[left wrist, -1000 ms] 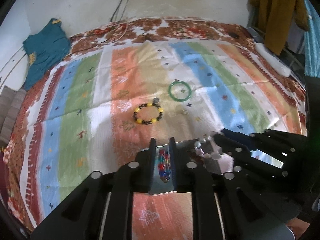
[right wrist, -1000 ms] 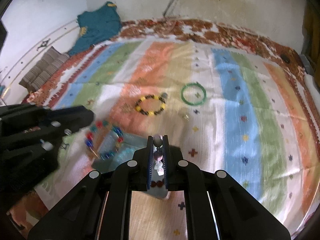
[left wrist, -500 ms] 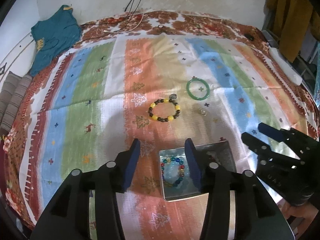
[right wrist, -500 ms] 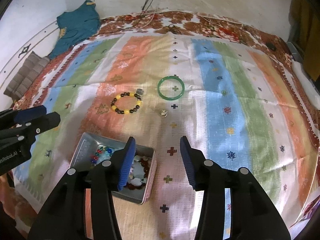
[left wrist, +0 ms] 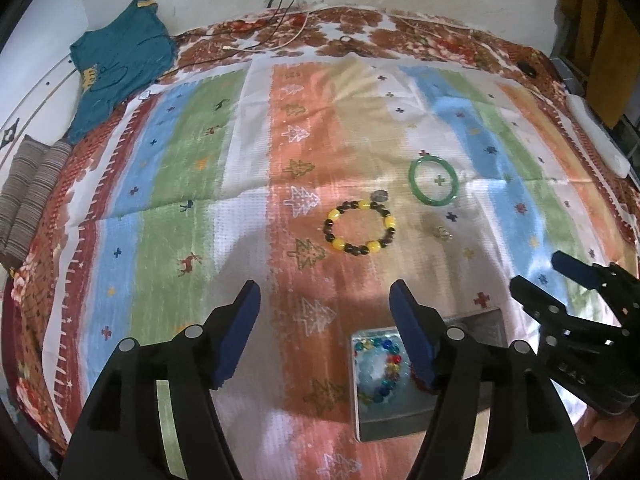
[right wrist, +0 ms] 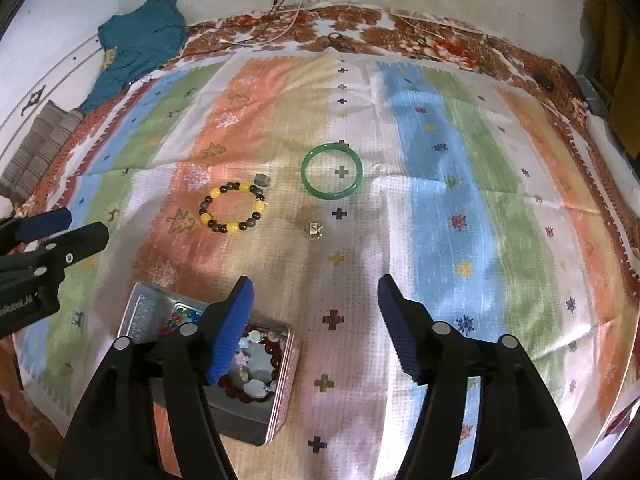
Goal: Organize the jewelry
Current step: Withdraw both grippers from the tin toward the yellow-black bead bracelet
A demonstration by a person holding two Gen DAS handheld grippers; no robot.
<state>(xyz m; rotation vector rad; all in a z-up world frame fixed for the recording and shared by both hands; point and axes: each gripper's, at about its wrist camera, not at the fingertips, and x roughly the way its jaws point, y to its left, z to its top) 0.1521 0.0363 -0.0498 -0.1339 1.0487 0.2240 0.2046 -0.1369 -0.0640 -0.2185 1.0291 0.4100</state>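
Note:
A silver tin (left wrist: 394,426) (right wrist: 256,420) lies on the striped cloth near its front edge. Inside it are a multicoloured bead bracelet (left wrist: 380,368) and a dark red and pale bead bracelet (right wrist: 256,372). Further back lie a yellow and dark bead bracelet (left wrist: 360,226) (right wrist: 233,208), a green bangle (left wrist: 433,180) (right wrist: 332,176), a small grey piece (right wrist: 262,179) and a small clear ring (left wrist: 442,233) (right wrist: 313,230). My left gripper (left wrist: 324,292) hangs left of the tin, jaws opening, nothing between them. My right gripper (right wrist: 314,288) hangs right of the tin, jaws opening, empty.
A teal garment (left wrist: 120,60) lies at the cloth's back left corner. Striped folded fabric (left wrist: 28,196) sits at the left edge. Cables (left wrist: 288,36) run along the back by the wall. A white object (left wrist: 596,136) rests at the right edge.
Both grippers were shut on bead bracelets over the tin; both have let go, the bracelets now lie in the tin, and the jaws have spread wide.

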